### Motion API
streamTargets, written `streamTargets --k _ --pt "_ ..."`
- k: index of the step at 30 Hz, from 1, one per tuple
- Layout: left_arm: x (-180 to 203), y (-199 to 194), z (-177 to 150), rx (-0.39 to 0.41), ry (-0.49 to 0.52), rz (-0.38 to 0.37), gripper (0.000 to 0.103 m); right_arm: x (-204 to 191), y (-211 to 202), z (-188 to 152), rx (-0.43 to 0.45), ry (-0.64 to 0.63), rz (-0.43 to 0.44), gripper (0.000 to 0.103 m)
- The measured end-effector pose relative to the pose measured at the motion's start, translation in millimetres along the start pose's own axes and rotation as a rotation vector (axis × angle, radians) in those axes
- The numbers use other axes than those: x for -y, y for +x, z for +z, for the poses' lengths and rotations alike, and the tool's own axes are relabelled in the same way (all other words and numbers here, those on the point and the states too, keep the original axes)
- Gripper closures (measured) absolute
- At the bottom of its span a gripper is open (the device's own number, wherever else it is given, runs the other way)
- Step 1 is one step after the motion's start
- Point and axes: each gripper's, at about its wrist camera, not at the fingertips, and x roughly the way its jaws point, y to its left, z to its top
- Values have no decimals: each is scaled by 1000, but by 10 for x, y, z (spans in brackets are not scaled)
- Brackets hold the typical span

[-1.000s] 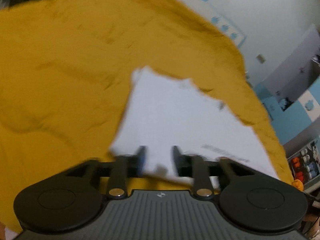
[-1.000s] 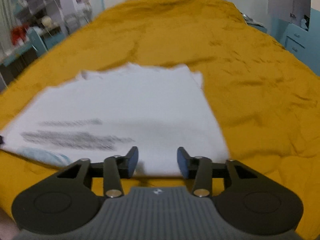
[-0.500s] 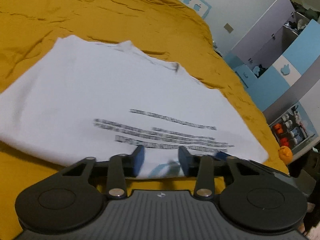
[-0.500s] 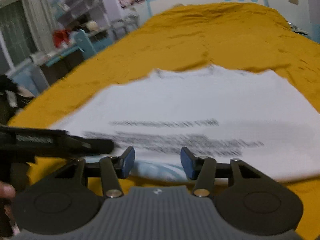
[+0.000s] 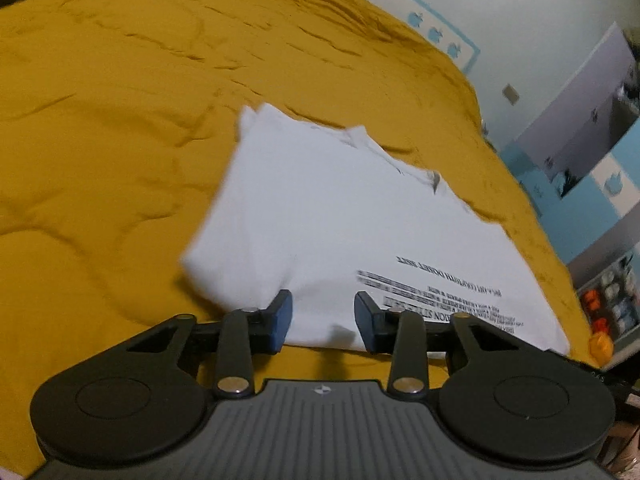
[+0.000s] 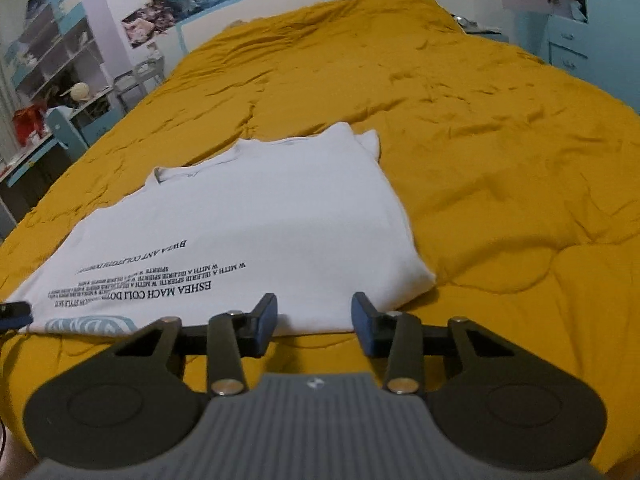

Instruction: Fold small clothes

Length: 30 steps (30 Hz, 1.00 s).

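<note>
A white T-shirt (image 5: 340, 216) with black lettering lies flat on the mustard bed cover (image 5: 100, 120), its sides folded in and its hem towards me. My left gripper (image 5: 323, 316) sits at the hem near the left corner. Its jaws are closing, with the hem edge between the blue pads but not pinched. In the right wrist view the T-shirt (image 6: 260, 216) stretches away from my right gripper (image 6: 314, 318), which is low over the hem by the right corner. Those jaws are also closing around the fabric edge without pressing it. The left gripper's tip (image 6: 14, 314) shows at the far left.
The bed cover (image 6: 500, 160) spreads wide around the shirt. Blue and white cabinets (image 5: 592, 152) and an orange object (image 5: 600, 346) stand past the bed's right side. Shelves and a desk (image 6: 52, 60) line the left; blue drawers (image 6: 568, 52) are far right.
Both grippers swung in over the shirt's printed middle half a second ago and are now back out at its near corners, lower. The left jaws stand narrower.
</note>
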Motion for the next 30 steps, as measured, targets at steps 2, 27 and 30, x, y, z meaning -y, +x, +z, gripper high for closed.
streamTargets --k 2,27,30 --pt "-173 -52 -8 6 -69 -27 77 -113 -52 41 -4 25 -32 58" --pt "121 214 149 -89 62 -94 25 -1886 2433 1814 -127 238 195 45" --pt "150 231 168 -103 83 -90 23 -1882 2599 1805 -148 252 186 45"
